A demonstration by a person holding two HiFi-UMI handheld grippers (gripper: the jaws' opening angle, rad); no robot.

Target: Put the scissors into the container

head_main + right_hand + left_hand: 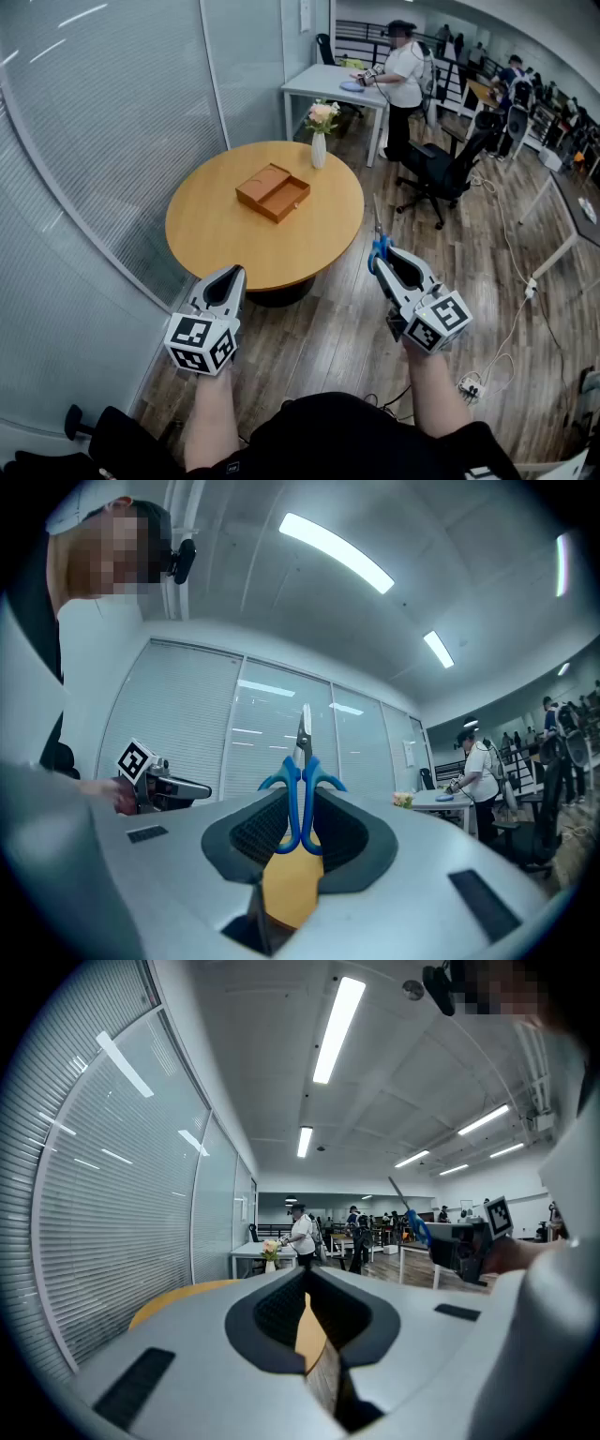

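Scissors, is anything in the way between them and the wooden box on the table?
Nothing visible is. The scissors are gripped in the right tongs, off the table's near edge. Only bare tabletop lies before the wooden box; the flower vase stands behind it.

Blue-handled scissors (378, 249) point upward; open wooden container (273, 192) lies on table (208, 234).

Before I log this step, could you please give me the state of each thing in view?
scissors: blades closed, held off the table
right gripper: shut on scissors
left gripper: shut, empty
container: lid open, looks empty
vase: upright on table
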